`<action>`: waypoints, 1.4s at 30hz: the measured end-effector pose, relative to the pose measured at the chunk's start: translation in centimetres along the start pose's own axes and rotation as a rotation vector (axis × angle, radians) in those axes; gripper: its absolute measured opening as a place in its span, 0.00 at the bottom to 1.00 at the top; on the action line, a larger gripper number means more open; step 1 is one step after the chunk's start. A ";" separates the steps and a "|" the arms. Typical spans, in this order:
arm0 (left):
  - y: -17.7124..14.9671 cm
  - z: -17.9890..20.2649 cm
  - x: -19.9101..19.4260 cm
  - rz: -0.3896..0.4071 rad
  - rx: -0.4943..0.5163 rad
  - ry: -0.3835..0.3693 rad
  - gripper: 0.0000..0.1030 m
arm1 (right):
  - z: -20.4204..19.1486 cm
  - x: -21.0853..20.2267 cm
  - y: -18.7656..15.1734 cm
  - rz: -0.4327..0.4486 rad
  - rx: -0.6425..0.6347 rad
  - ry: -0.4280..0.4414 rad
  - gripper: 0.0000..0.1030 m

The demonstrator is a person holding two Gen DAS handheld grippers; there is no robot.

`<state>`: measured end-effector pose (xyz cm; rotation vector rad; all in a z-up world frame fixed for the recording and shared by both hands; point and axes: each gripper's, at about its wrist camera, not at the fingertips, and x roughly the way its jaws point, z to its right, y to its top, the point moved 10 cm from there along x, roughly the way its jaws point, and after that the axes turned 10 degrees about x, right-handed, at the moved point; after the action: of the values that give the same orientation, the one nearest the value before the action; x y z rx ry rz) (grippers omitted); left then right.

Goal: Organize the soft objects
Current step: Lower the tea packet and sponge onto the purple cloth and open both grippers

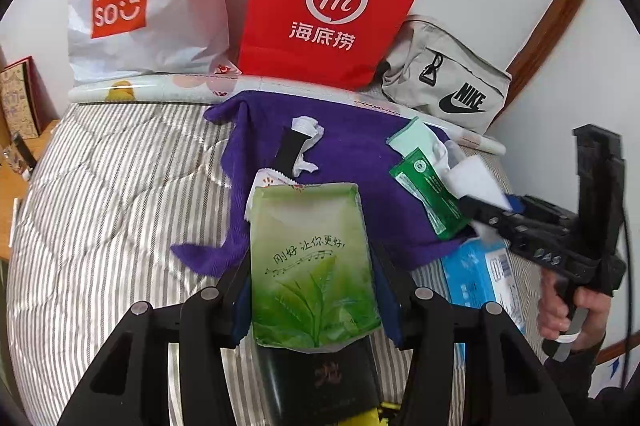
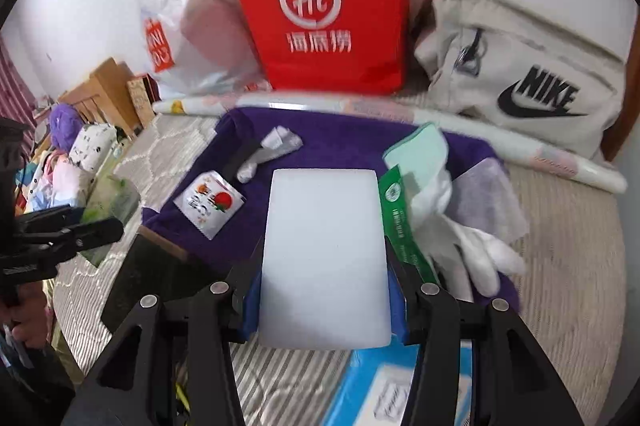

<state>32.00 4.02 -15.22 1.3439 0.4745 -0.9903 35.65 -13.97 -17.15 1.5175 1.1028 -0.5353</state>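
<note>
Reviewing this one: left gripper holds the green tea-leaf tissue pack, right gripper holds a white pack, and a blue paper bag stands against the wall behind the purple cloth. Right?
Not quite: the paper bag is red, not blue, as the left wrist view shows. The rest stands: the left gripper holds the green tissue pack, the right gripper the white pack.

A green tissue pack (image 1: 314, 270) with a leaf print is held upright above the striped bed. A plain white soft pack (image 2: 324, 258) hangs over the purple towel (image 2: 344, 146), at 12 o'clock.
</note>
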 end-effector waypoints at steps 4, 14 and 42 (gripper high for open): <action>1.2 -0.5 1.2 0.000 0.007 -0.006 0.47 | 0.5 3.1 -0.1 -0.082 0.021 -0.034 0.48; 2.5 -1.3 4.4 -0.021 -0.018 -0.039 0.47 | 0.6 7.6 -1.0 -0.213 0.048 -0.057 0.48; 2.6 1.5 11.6 -0.201 0.080 -0.025 0.48 | 5.3 -1.1 0.1 0.015 0.015 -0.135 0.68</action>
<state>39.90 -1.23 -22.50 1.3724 0.5642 -1.2012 36.51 -19.34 -17.62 1.4792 0.9841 -0.6275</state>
